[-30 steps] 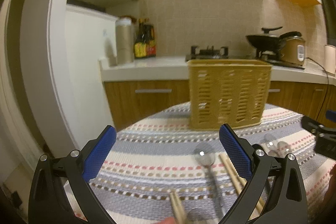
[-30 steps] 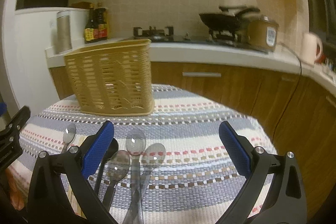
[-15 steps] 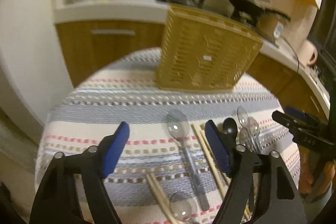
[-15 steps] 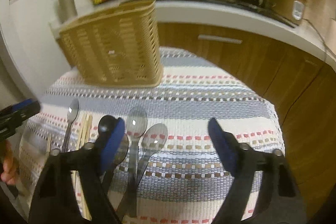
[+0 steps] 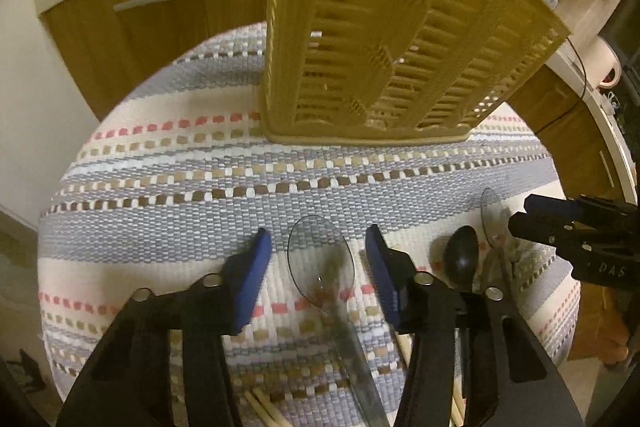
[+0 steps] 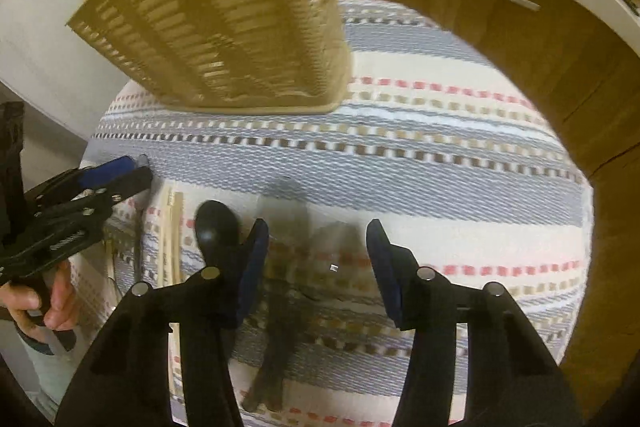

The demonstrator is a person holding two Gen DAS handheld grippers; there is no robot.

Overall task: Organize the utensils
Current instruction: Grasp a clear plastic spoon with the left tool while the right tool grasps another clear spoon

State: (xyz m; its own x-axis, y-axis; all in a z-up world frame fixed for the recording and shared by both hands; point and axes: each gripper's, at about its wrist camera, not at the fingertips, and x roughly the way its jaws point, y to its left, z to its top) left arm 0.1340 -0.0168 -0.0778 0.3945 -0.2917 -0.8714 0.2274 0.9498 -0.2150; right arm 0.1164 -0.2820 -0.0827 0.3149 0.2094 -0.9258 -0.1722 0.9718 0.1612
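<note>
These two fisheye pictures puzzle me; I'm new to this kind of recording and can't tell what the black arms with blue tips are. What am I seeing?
No robot here: a person holds a hand tool in each hand, each ending in a two-fingered claw with blue pads. A camera on each tool looks along its fingers, so one picture comes from the left claw and one from the right claw.

Both point down at a round table with a striped cloth. On it stand a yellow basket and, lying flat, clear spoons, a black spoon and chopsticks.

The left claw is closing around a clear spoon, the right around two blurred clear spoons. Neither grips anything yet.
</note>
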